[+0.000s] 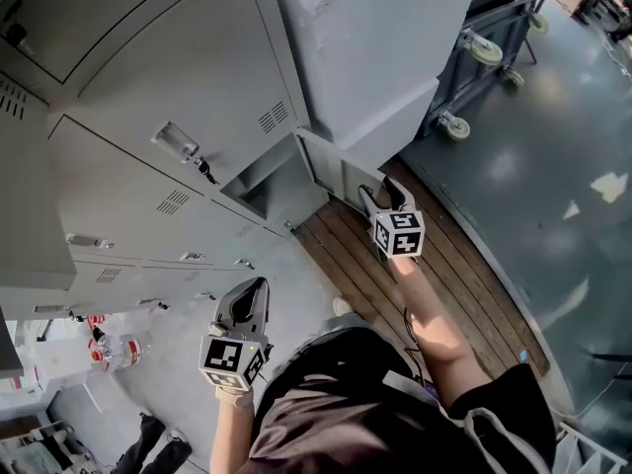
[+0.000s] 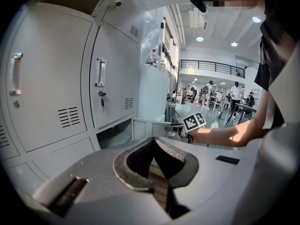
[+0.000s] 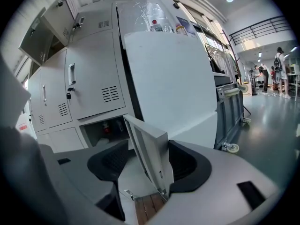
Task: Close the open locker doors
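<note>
Bottom-row locker door (image 3: 146, 144) stands swung out over plank floor (image 1: 464, 294). Right gripper (image 1: 388, 201): jaws wide apart, straddling door's free edge, no pinch. Left gripper (image 2: 153, 142): jaws together, empty. Door likely thin sheet steel, so light, stiff, slick; best pushed on flat face near free edge

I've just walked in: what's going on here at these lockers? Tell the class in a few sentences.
A person stands at a bank of grey lockers with a gripper in each hand. The right gripper has its jaws open around the edge of a small open locker door, low down, without clamping it. The left gripper is held off to the side, shut and empty. The door is not yet closed.
</note>
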Tool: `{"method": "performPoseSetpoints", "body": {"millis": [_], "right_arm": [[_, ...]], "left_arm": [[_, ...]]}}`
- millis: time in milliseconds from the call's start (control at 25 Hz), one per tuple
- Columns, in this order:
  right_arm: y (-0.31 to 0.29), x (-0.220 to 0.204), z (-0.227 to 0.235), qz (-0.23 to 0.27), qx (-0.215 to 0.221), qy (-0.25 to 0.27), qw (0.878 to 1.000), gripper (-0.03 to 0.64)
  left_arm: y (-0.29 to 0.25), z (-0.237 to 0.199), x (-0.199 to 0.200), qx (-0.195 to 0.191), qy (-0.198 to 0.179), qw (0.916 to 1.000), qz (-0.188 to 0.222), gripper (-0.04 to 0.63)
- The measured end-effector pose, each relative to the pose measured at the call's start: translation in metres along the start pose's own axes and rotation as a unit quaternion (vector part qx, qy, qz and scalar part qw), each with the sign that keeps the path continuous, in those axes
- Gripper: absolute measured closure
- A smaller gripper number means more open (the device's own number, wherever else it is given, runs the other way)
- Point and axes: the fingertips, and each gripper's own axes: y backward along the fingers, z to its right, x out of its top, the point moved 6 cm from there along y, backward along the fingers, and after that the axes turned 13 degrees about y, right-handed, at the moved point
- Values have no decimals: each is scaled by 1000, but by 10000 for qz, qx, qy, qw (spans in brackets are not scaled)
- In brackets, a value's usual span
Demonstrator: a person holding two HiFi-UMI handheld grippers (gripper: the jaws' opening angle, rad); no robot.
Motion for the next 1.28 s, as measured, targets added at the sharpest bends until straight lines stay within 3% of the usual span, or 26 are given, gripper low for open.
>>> {"method": "performPoseSetpoints", "body": {"millis": [560, 1280], "right_arm": [[26, -11, -68, -76, 748, 230, 9969, 341], [17, 0, -181, -230, 1933, 826, 9774, 341]], "left_arm": [[35, 16, -23, 210, 111, 9996, 121, 575], [125, -6, -53, 1138, 609, 9894, 669, 575]]}}
